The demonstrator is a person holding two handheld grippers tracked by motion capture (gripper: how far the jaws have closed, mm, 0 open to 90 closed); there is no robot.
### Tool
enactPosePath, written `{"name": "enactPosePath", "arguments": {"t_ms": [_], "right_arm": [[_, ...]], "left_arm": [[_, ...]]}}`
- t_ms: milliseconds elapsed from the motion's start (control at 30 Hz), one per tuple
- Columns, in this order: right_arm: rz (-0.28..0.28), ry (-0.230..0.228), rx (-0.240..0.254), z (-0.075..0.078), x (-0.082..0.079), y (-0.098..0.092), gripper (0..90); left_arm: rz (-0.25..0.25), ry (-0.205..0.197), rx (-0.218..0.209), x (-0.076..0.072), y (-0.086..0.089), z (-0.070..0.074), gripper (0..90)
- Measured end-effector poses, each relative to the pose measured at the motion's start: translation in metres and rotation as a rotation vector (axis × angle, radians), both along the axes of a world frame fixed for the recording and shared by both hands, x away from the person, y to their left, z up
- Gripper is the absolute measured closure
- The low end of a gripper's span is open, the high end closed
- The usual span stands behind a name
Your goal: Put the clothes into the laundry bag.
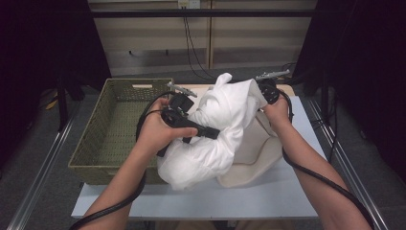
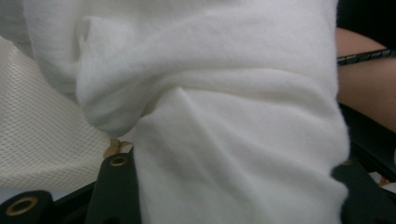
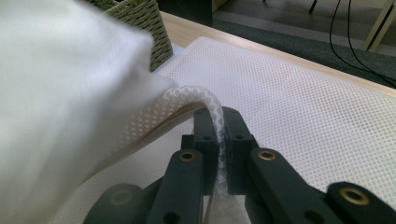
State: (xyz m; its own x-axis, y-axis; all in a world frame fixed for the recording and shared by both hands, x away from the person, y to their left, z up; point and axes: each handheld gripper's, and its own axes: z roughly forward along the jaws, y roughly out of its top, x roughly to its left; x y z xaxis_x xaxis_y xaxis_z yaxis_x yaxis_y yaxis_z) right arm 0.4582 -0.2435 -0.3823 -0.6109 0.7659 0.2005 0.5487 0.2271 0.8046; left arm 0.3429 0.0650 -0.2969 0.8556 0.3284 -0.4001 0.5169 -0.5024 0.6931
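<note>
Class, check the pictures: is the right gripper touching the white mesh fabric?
Touching. In the right gripper view, the right gripper has its two black jaws closed on a folded edge of the white mesh fabric, which runs pinched between them.

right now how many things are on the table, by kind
woven basket: 1
white fleece garment: 1
cream mesh laundry bag: 1
total: 3
</note>
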Motion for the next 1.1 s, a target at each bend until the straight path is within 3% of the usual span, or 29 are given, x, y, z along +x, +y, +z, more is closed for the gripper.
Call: {"name": "enactPosePath", "arguments": {"t_ms": [67, 167, 200, 367, 467, 567, 667, 767, 800, 833, 867, 967, 1100], "right_arm": [[-0.003, -0.006, 0.011, 0.001, -0.001, 0.000, 86.8], [-0.006, -0.011, 0.011, 0.002, -0.002, -0.001, 86.8], [-0.005, -0.018, 0.018, 0.003, -0.003, -0.003, 86.7], [-0.010, -0.028, 0.029, 0.010, -0.005, -0.007, 86.7], [-0.016, -0.044, 0.031, 0.016, -0.007, -0.013, 86.7], [-0.024, -0.048, 0.028, 0.019, -0.009, -0.016, 86.7], [-0.033, -0.057, 0.033, 0.024, -0.013, -0.023, 86.7], [-0.033, -0.058, 0.036, 0.026, -0.014, -0.025, 86.8], [-0.034, -0.061, 0.038, 0.029, -0.016, -0.028, 86.7], [-0.034, -0.061, 0.038, 0.029, -0.016, -0.028, 86.7], [-0.037, -0.062, 0.034, 0.029, -0.017, -0.029, 86.8], [-0.036, -0.061, 0.036, 0.029, -0.019, -0.030, 86.8], [-0.035, -0.057, 0.023, 0.029, -0.021, -0.028, 86.8]], "left_arm": [[-0.040, 0.008, 0.033, -0.001, -0.007, -0.008, 46.1], [-0.028, 0.015, 0.034, -0.001, -0.010, -0.015, 46.1], [-0.035, 0.011, 0.071, 0.002, -0.012, -0.019, 46.0], [-0.013, 0.009, 0.099, 0.007, -0.015, -0.030, 46.1], [0.035, -0.019, 0.160, 0.013, -0.015, -0.036, 46.0], [0.040, -0.029, 0.180, 0.016, -0.015, -0.039, 46.0], [0.094, -0.036, 0.198, 0.023, -0.016, -0.043, 46.0], [0.115, -0.047, 0.212, 0.028, -0.015, -0.045, 46.1], [0.148, -0.059, 0.220, 0.030, -0.014, -0.046, 46.1], [0.145, -0.075, 0.238, 0.032, -0.012, -0.046, 46.1], [0.172, -0.077, 0.241, 0.036, -0.010, -0.047, 46.1], [0.185, -0.066, 0.225, 0.036, -0.010, -0.048, 46.2], [0.139, -0.089, 0.223, 0.026, -0.018, -0.047, 46.1]]}}
